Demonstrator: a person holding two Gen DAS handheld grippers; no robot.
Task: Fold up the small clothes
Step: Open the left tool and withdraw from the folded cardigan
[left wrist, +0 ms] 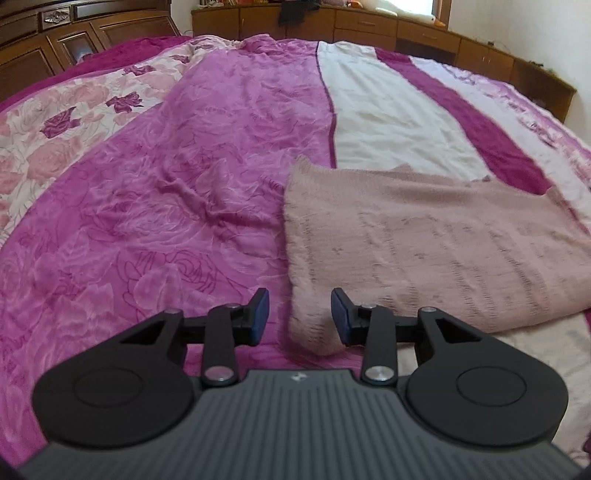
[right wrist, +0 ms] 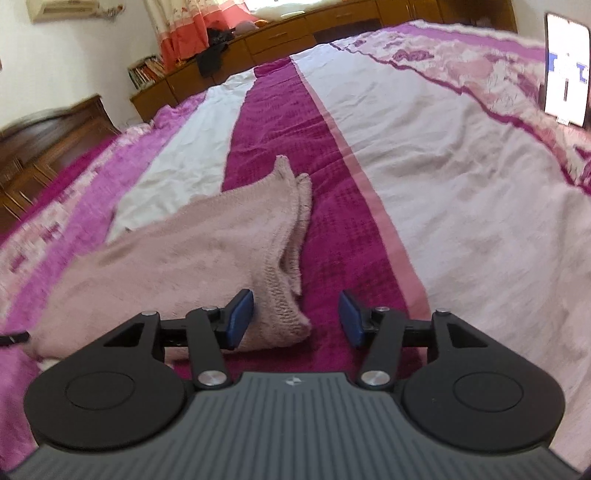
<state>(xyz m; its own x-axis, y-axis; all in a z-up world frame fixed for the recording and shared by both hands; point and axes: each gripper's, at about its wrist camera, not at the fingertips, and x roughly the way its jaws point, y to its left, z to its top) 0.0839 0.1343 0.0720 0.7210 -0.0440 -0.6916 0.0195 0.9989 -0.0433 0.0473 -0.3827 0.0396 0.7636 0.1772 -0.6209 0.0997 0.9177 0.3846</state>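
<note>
Left gripper (left wrist: 299, 314) gapes over the pink knit's (left wrist: 424, 243) corner, seemingly touching.

Open bedspread (left wrist: 147, 221) around knit garment (left wrist: 424, 251)

— Where did the garment (left wrist: 436, 251) lie?
— On the bed (left wrist: 184, 184), spread over the blanket (right wrist: 424, 184), at the near edge.
— And the claws?
— The left claw (left wrist: 299, 314) stood at its near left corner, one finger on each side of that corner. The right claw (right wrist: 296, 319) stood at the near right corner, which lay between its fingers.
— Behind the bed?
— Cabinets (left wrist: 369, 26) along the far wall, a headboard (left wrist: 55, 48) to the left.
</note>
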